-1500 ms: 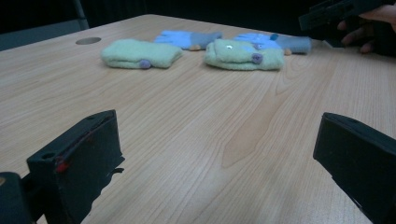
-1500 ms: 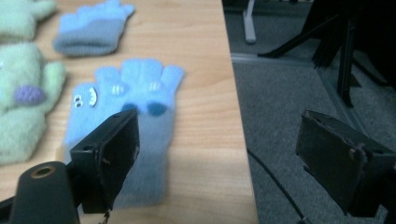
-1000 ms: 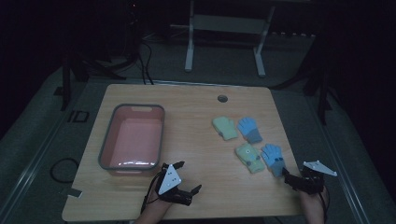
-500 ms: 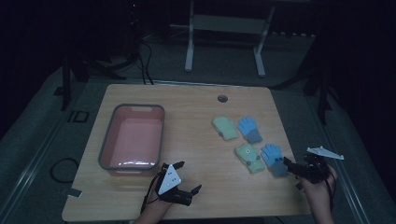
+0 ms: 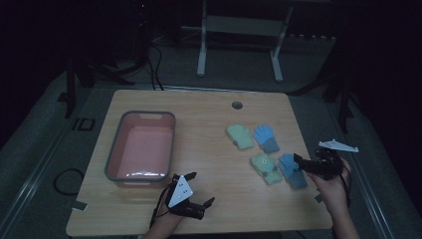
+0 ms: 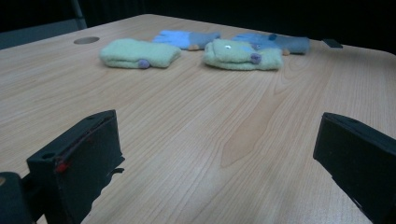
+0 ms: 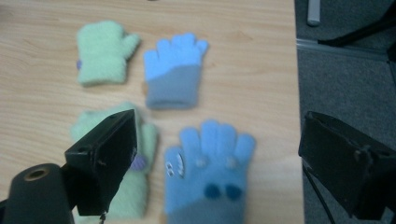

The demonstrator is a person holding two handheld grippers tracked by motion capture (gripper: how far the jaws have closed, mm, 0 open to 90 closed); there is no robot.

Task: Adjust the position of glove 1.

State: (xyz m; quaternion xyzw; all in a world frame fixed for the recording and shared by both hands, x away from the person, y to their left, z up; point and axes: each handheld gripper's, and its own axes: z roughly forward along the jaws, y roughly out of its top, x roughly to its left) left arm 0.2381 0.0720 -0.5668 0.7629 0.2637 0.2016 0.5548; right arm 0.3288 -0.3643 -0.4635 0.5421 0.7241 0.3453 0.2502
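Observation:
Four small gloves lie on the right half of the wooden table [image 5: 199,114]: a far green mitten [image 5: 240,136], a far blue glove [image 5: 266,138], a near green mitten [image 5: 264,168] and a near blue glove [image 5: 291,170]. My right gripper [image 5: 304,163] hovers open at the near blue glove's right side. In the right gripper view, its open jaws [image 7: 219,140] straddle that blue glove [image 7: 210,177], and one jaw hides part of the near green mitten [image 7: 140,186]. My left gripper [image 5: 200,188] rests open and empty at the front edge. In the left gripper view, this gripper [image 6: 217,135] faces the gloves [image 6: 243,53] from afar.
A pink tub with a grey rim [image 5: 115,154] stands empty on the table's left half. A cable hole [image 5: 237,105] sits near the far edge. A white stand's legs [image 5: 201,55] are on the floor behind the table. The right table edge runs close to the blue gloves.
My right gripper has risen from the table's front right corner and moved forward and left, up to the near blue glove. The left gripper and the gloves have not moved.

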